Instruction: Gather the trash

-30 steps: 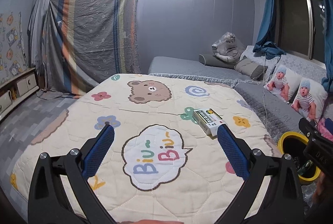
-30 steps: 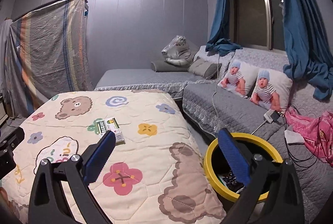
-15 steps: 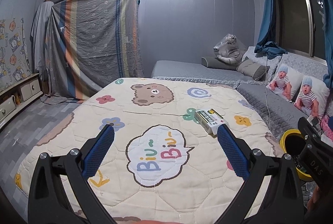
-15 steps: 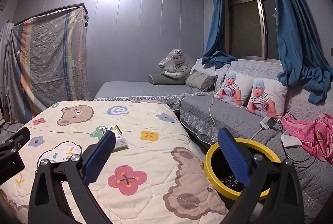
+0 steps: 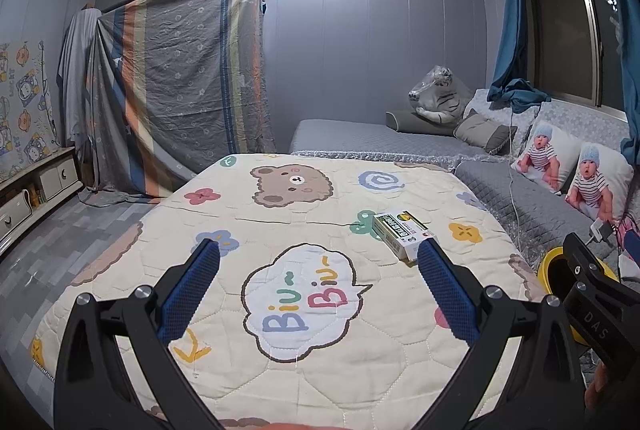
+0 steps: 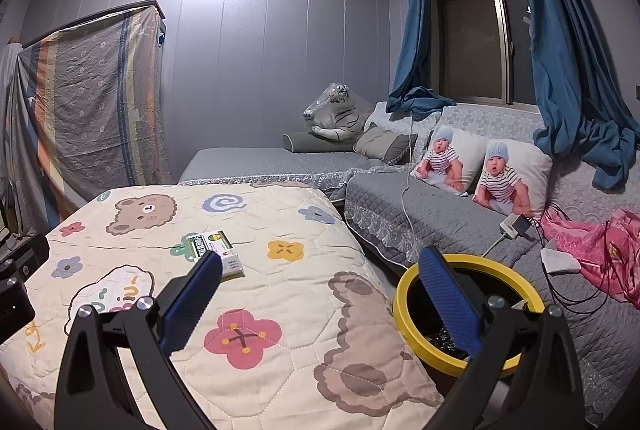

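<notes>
A small white and green carton (image 5: 402, 236) (image 6: 214, 250) lies flat on the cream cartoon quilt (image 5: 304, 214) (image 6: 280, 294), right of its middle. My left gripper (image 5: 318, 258) hangs open above the quilt's near part, its right finger tip just short of the carton. My right gripper (image 6: 320, 270) is open too, over the quilt's right edge, with the carton behind its left finger. A yellow-rimmed bin (image 6: 472, 314) (image 5: 558, 270) stands on the floor right of the bed, with dark trash inside, partly behind the right finger.
A grey sofa (image 6: 440, 206) with two baby-print pillows (image 6: 480, 166) runs along the right, carrying cables, a charger (image 6: 516, 224) and pink cloth (image 6: 592, 242). A striped sheet (image 5: 180, 90) covers furniture at the back left. A low cabinet (image 5: 36, 186) lines the left wall.
Both cameras have risen and drawn back a little, so more of the quilt and room shows. The carton lies where it was. Both grippers stay open.
</notes>
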`<move>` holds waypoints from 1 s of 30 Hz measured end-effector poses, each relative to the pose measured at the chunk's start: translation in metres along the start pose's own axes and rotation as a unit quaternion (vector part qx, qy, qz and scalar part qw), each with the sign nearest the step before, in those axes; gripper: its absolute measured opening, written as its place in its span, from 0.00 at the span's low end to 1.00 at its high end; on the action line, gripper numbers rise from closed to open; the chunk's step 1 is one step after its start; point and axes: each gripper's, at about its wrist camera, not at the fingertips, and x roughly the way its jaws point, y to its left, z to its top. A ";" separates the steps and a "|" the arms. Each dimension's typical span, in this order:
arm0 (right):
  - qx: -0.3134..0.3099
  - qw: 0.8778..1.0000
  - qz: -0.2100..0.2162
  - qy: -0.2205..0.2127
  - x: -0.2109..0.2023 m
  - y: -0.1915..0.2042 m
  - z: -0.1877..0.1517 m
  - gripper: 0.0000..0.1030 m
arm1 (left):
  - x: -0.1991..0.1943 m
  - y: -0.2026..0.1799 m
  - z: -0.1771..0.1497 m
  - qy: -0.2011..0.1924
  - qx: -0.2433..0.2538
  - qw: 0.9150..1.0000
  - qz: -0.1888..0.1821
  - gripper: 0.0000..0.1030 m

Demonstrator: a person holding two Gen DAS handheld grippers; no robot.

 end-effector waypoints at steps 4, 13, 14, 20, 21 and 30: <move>-0.001 1.000 0.002 0.001 0.000 0.000 -0.001 0.92 | 0.000 0.001 0.000 -0.001 -0.001 1.000 0.000 0.92; -0.003 1.000 0.008 -0.001 -0.002 0.004 -0.003 0.92 | -0.003 0.001 -0.001 -0.005 0.000 1.000 0.002 0.92; -0.003 1.000 0.007 -0.001 -0.002 0.004 -0.003 0.92 | -0.003 0.001 -0.001 -0.005 0.001 1.000 0.002 0.92; -0.003 1.000 0.009 0.002 -0.001 0.004 -0.003 0.92 | -0.004 0.000 -0.002 -0.004 0.000 1.000 0.002 0.92; -0.003 1.000 0.010 0.002 -0.001 0.004 -0.003 0.92 | -0.004 0.000 -0.002 -0.003 -0.001 1.000 0.001 0.92; -0.004 1.000 0.012 0.005 0.000 0.004 -0.005 0.92 | -0.003 -0.001 0.000 0.000 0.000 1.000 -0.001 0.92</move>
